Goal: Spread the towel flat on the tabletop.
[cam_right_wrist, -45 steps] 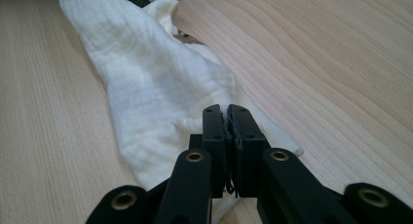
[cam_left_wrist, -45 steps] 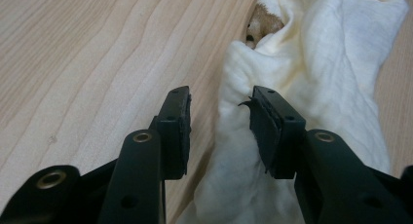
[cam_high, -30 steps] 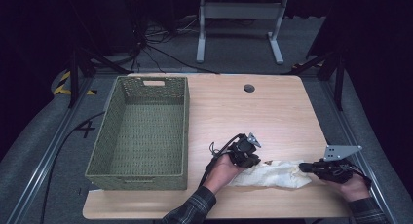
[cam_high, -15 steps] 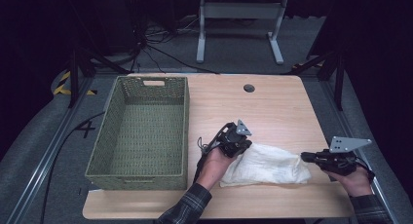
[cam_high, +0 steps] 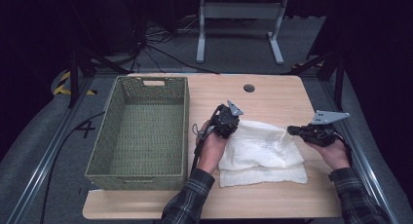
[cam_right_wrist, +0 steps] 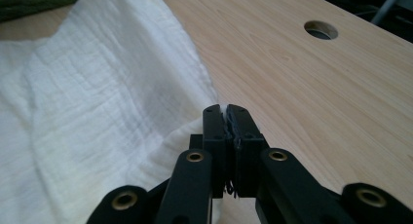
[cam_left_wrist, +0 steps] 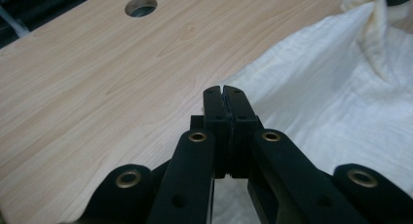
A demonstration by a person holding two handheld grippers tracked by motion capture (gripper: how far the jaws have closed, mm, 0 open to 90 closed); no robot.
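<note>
A white cloth (cam_high: pixel 258 148) lies partly unfolded on the wooden table (cam_high: pixel 277 100), its near part still doubled over. My left gripper (cam_high: pixel 237 126) is shut on the cloth's far left corner. My right gripper (cam_high: pixel 291 130) is shut on the far right corner. Both hold that far edge a little above the table. In the left gripper view the jaws (cam_left_wrist: pixel 224 93) are pressed together at the cloth (cam_left_wrist: pixel 336 97) edge. In the right gripper view the jaws (cam_right_wrist: pixel 224 110) pinch a sliver of cloth (cam_right_wrist: pixel 97 97), with loose threads between the pads.
A green woven basket (cam_high: pixel 186 129) stands empty on the table's left half, close to my left hand. A round cable hole (cam_high: pixel 249 88) sits near the far edge. Beyond the table are a desk frame and cables on the floor.
Both hands have moved toward the far side of the table and slightly up, drawing the bunched cloth out into a wider sheet. Both grippers have stayed shut on it.
</note>
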